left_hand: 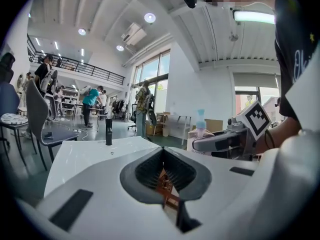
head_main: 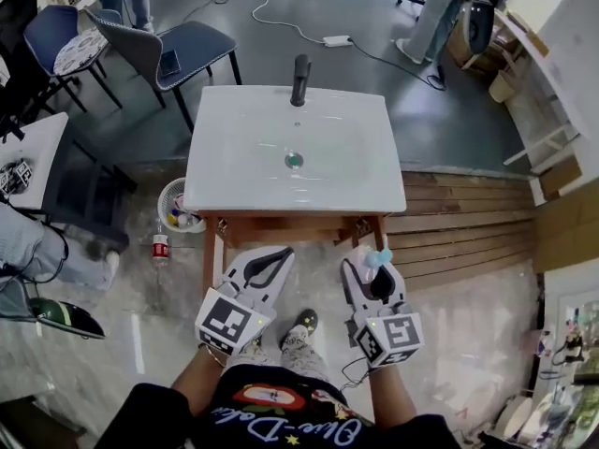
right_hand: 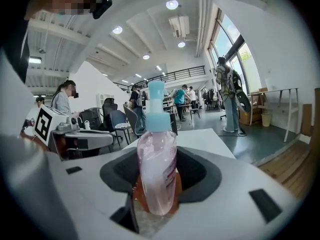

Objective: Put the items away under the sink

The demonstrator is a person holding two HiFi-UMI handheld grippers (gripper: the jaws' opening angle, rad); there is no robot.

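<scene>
The bottle [right_hand: 157, 169] stands upright between the jaws of the right gripper [head_main: 367, 267], which pinch it at its lower body. It is clear plastic, filled with pale pink liquid, rounded at the shoulders and narrower toward the base. A light blue pump [right_hand: 156, 109] tops it, and in the head view only this pump shows above the jaws. A darker pink label strip runs down its right side, but the print there is too small to read.

The left gripper [head_main: 265, 267] sits at 9 o'clock of the right one, near it but apart. Its jaws are pressed together at the tips and carry nothing. Each gripper bears a cube with black square markers and no letters.

At 12 o'clock of both grippers stands the white sink [head_main: 243, 138], with a dark tap [head_main: 300, 79] at its far edge, resting on a wooden frame [head_main: 281, 227]. At 10 o'clock of the left gripper a white bin [head_main: 168, 199] stands beside the frame. The person's dark shirt [head_main: 281, 424] carries curly blue lettering, only partly legible.
</scene>
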